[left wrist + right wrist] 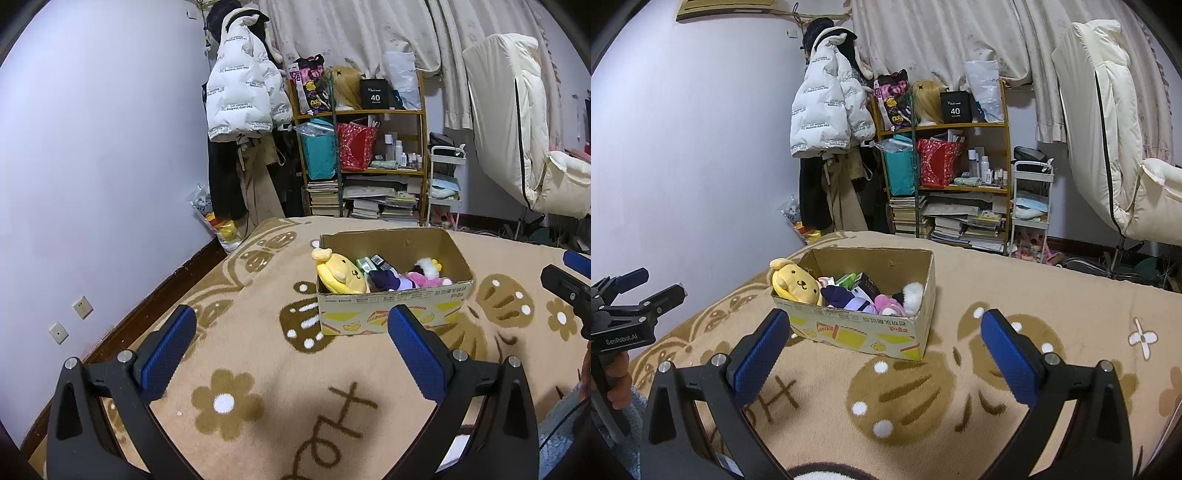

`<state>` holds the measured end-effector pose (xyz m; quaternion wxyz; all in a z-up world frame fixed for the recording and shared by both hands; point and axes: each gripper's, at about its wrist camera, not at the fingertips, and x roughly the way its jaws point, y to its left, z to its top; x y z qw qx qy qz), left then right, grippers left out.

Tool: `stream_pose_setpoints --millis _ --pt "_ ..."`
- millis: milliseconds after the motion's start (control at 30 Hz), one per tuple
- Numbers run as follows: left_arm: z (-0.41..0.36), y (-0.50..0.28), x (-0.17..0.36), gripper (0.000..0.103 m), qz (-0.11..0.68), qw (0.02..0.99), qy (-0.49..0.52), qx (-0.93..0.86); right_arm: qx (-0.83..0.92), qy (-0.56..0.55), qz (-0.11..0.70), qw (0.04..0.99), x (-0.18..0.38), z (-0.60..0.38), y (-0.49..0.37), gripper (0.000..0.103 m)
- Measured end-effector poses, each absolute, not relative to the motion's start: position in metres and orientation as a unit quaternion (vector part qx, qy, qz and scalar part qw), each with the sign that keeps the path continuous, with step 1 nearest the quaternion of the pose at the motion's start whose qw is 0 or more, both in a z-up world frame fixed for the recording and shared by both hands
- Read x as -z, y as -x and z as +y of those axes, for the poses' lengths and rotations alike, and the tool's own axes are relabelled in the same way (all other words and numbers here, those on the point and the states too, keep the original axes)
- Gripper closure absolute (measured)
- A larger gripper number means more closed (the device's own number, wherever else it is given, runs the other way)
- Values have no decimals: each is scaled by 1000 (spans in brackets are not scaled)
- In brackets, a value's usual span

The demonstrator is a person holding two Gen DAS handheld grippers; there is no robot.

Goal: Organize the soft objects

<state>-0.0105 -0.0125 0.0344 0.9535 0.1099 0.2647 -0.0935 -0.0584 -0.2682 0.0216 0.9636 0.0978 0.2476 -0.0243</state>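
A cardboard box [395, 314] [857, 334] stands on a beige patterned blanket [280, 373] [960, 387]. In it lie a yellow dog plush [341, 275] [796, 284], a purple plush [388, 280] [846, 299], a pink and white plush [424, 277] [897, 301] and small packets [371, 262] [858, 282]. My left gripper [293, 321] is open and empty, hovering short of the box. My right gripper [886, 325] is open and empty, also in front of the box. Each gripper shows at the edge of the other's view: the right one [569, 280], the left one [646, 284].
A wooden shelf [360, 147] [945, 162] with bags, bottles and stacked books stands behind the bed. Coats [240, 96] [827, 107] hang at its left. A white cart [445, 181] [1032, 195] and a cream chair [524, 140] [1123, 147] are at the right. The wall [92, 147] is on the left.
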Motion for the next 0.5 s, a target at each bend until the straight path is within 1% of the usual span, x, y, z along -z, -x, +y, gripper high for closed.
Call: stream_pose_setpoints --millis 500 --pt "-10 11 -37 1 259 956 -105 87 28 -97 247 964 -21 -271 59 0"
